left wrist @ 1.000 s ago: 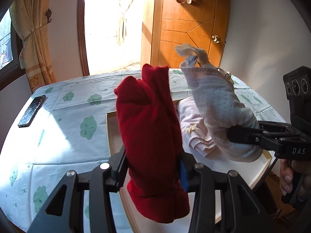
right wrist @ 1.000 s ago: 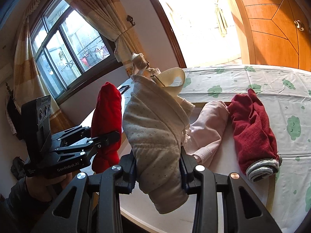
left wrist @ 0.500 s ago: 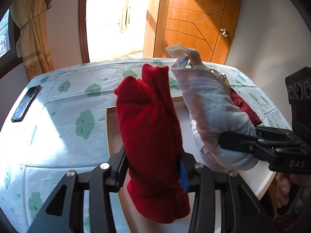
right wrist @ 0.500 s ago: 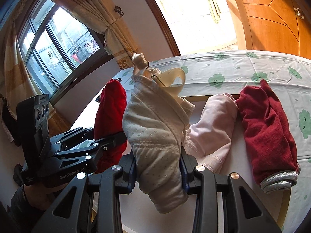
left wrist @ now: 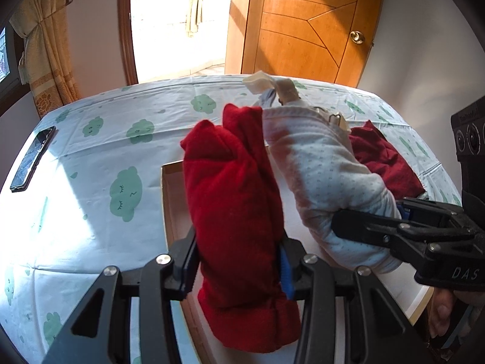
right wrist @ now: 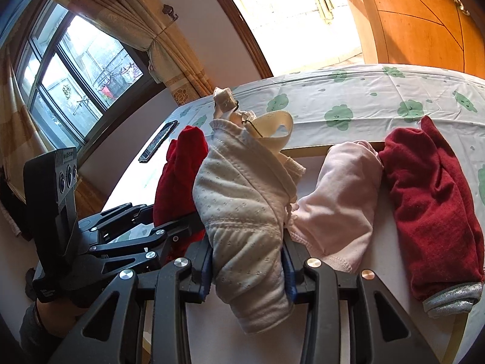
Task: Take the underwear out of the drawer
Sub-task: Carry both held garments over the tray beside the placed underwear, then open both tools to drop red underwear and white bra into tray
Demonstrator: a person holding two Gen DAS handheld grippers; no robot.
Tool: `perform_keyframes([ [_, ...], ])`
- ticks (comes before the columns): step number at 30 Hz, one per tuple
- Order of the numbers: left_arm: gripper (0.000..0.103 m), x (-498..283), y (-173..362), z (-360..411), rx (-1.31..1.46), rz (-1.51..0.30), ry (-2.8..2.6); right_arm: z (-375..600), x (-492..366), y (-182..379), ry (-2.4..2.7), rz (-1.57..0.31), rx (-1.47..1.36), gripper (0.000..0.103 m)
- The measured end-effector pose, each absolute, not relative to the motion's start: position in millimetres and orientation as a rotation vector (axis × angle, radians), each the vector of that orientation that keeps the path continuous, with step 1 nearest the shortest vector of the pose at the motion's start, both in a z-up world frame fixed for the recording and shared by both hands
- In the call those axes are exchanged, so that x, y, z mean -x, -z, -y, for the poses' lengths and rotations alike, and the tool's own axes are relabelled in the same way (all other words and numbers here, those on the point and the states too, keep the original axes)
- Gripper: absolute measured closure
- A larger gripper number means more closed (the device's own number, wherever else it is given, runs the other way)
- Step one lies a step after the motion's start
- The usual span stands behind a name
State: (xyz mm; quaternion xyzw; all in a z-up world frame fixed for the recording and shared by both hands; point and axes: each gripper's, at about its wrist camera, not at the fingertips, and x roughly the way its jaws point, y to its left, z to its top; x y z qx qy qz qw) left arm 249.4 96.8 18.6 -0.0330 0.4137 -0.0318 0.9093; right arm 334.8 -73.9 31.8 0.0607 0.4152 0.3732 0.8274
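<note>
My left gripper (left wrist: pixel 239 261) is shut on a rolled bright red underwear (left wrist: pixel 233 200) and holds it upright above the open white drawer (left wrist: pixel 169 200). My right gripper (right wrist: pixel 247 267) is shut on a cream dotted bra (right wrist: pixel 239 212), also held above the drawer; it shows in the left wrist view (left wrist: pixel 327 188). The red roll shows in the right wrist view (right wrist: pixel 178 182) with the left gripper (right wrist: pixel 169 230) beside the bra. A pink underwear (right wrist: pixel 342 206) and a dark red underwear (right wrist: pixel 433 206) lie in the drawer (right wrist: pixel 309 151).
The drawer rests on a bed with a white sheet with green clouds (left wrist: pixel 121 151). A black phone (left wrist: pixel 31 157) lies at the bed's left edge. A wooden door (left wrist: pixel 309 24) and bright doorway stand behind; a curtained window (right wrist: pixel 75 69) is at left.
Both grippers have moved closer together with their garments, the bra now touching the red roll. The views tilted down toward the bed; the dark red underwear came into the left view.
</note>
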Motion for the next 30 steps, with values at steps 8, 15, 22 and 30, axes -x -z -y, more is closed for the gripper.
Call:
perform_keyframes([
  [8,0.057,-253.8,-14.0,-97.3,0.067,-0.861,0.047,66.0,-336.6,-29.6,-0.775,-0.891,-0.101,0.06],
  [15,0.052,-250.2,-15.2,-102.2,0.086,-0.849,0.026,67.8,-334.6,-30.2,-0.75,-0.88,-0.071,0.044],
  [22,0.042,-243.7,-25.3,-102.3,0.097,-0.795,0.013,76.8,-329.2,-36.1,-0.73,-0.845,-0.07,0.033],
  [30,0.04,-222.4,-38.2,-90.9,0.085,-0.735,0.047,91.8,-307.8,-44.1,-0.745,-0.794,-0.052,0.033],
])
